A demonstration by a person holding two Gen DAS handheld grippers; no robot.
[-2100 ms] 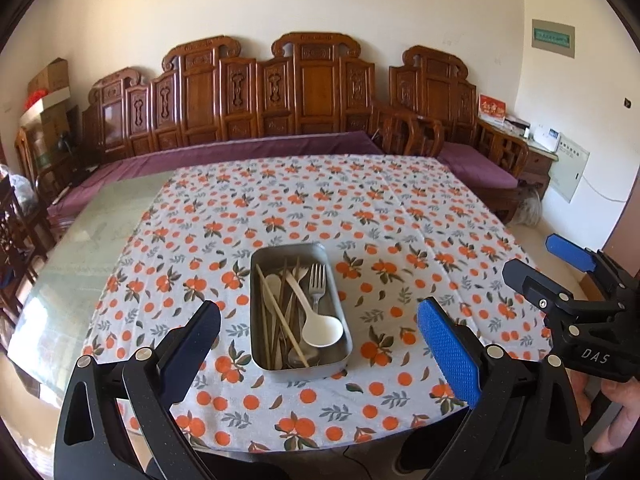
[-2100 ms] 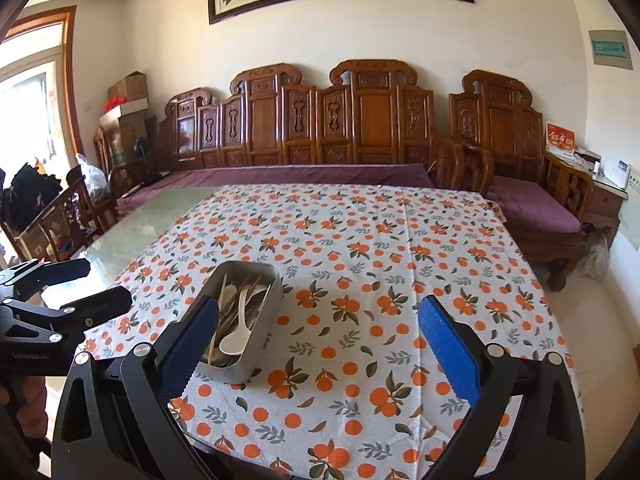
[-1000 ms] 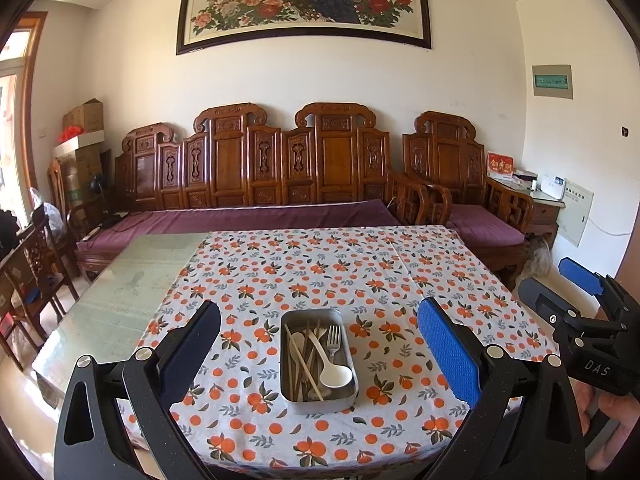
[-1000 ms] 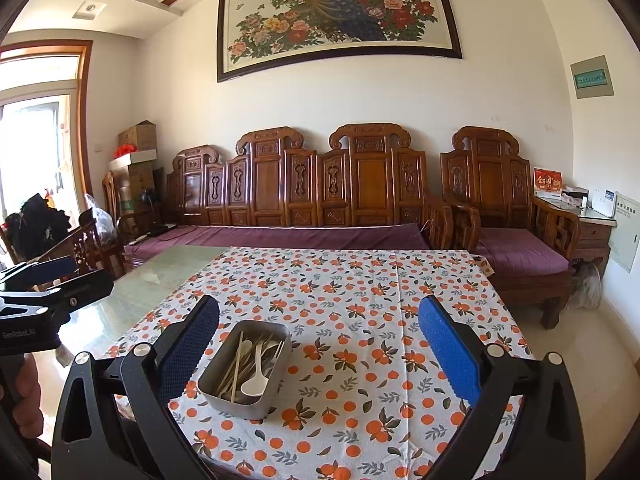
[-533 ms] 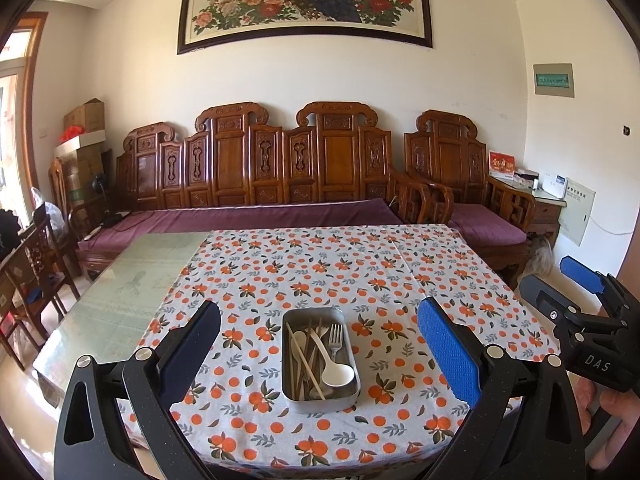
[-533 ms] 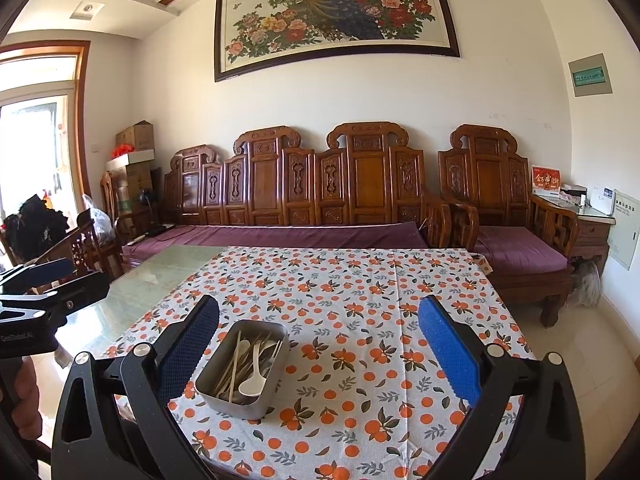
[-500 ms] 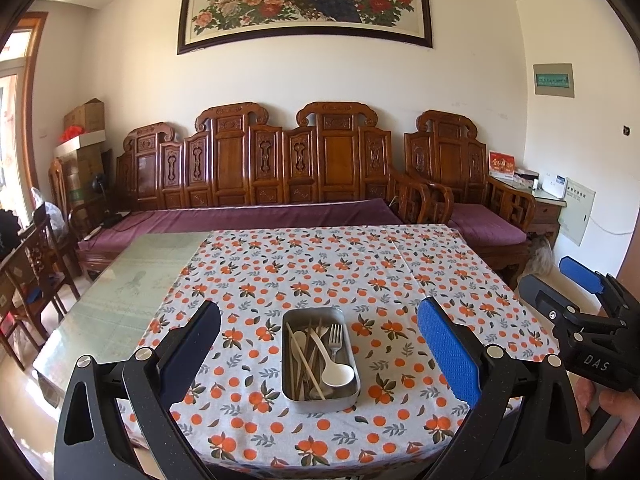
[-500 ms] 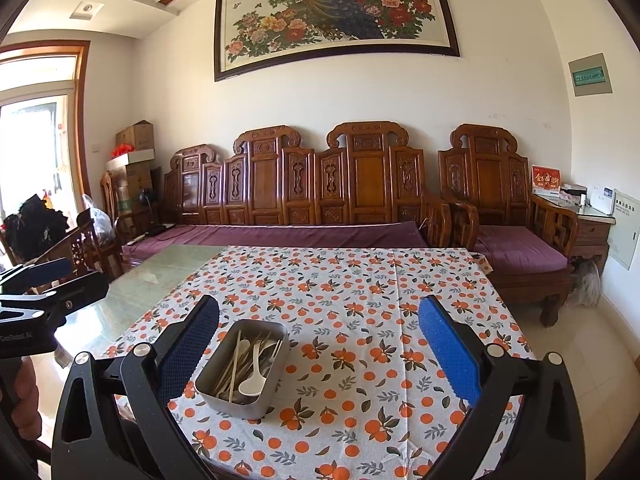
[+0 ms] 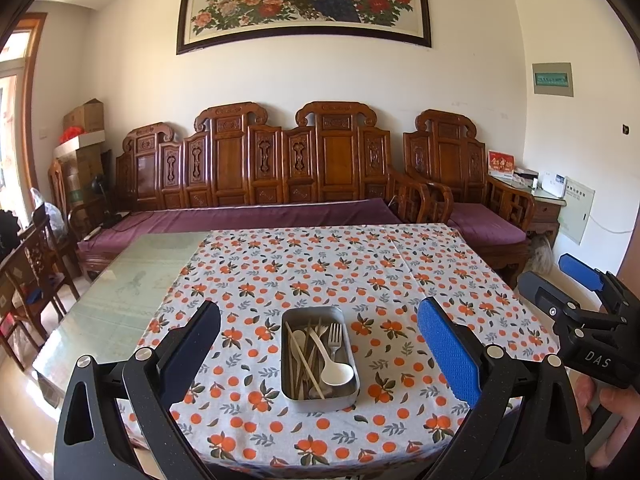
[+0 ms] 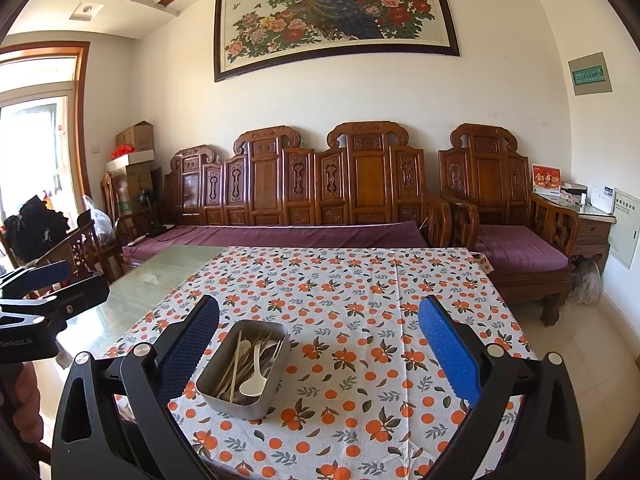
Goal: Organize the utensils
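A metal tin [image 9: 320,394] [image 10: 224,396] stands near the front edge of the table, on an orange-patterned cloth [image 9: 320,272] [image 10: 360,300]. Inside it lie a white spoon [image 9: 336,372] [image 10: 253,386], a fork [image 9: 334,338], wooden chopsticks [image 9: 306,364] and other utensils in a heap. My left gripper [image 9: 320,354] is open, held back from the table with the tin between its fingers in view. My right gripper [image 10: 320,354] is open too, with the tin off to its lower left. Each gripper shows at the edge of the other's view.
Bare glass table top [image 9: 132,284] lies left of the cloth. A carved wooden bench with purple cushions [image 9: 248,216] runs behind the table, an armchair [image 9: 480,224] at the right. Wooden chairs [image 9: 32,272] stand at the left. A person's hand [image 9: 616,428] holds the right gripper.
Both grippers have pulled back and tilted up from the table over two seconds, so the tin looks smaller and the wall painting has come into view. In the last half second almost nothing moves.
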